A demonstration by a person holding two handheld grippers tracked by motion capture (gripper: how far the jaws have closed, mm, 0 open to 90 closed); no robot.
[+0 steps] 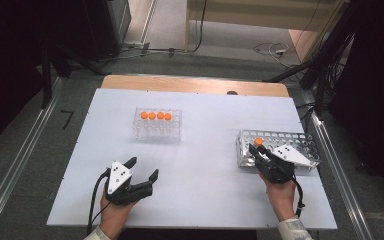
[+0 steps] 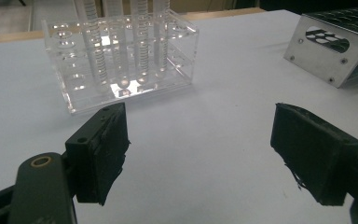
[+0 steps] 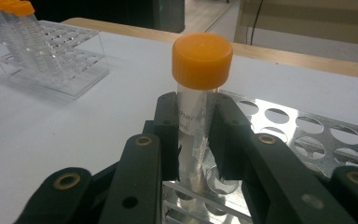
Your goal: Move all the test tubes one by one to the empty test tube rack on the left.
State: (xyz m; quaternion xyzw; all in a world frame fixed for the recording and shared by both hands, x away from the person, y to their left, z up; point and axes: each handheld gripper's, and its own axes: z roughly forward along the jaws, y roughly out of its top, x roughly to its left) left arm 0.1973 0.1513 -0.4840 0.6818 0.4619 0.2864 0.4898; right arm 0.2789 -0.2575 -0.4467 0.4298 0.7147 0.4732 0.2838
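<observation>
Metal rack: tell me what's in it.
One orange-capped tube stands in a corner hole of the metal rack, clamped by the right gripper. Other visible holes look empty; the gripper hides the tube's foot.

The high view looked forward and down from above the person's side onto the whole white rectangular table top (image 1: 195, 165), far enough to take in the floor around it. The left gripper view sat low and close to the table surface, facing along its own black jaws toward the clear acrylic tube rack (image 2: 121, 60), with the perforated metal rack (image 2: 331, 46) at its upper right edge. The right gripper view was very near the metal rack (image 3: 307, 135), facing across it. All three views shared the clear rack (image 1: 157, 124) (image 3: 51, 60) and the metal rack (image 1: 280, 147).
</observation>
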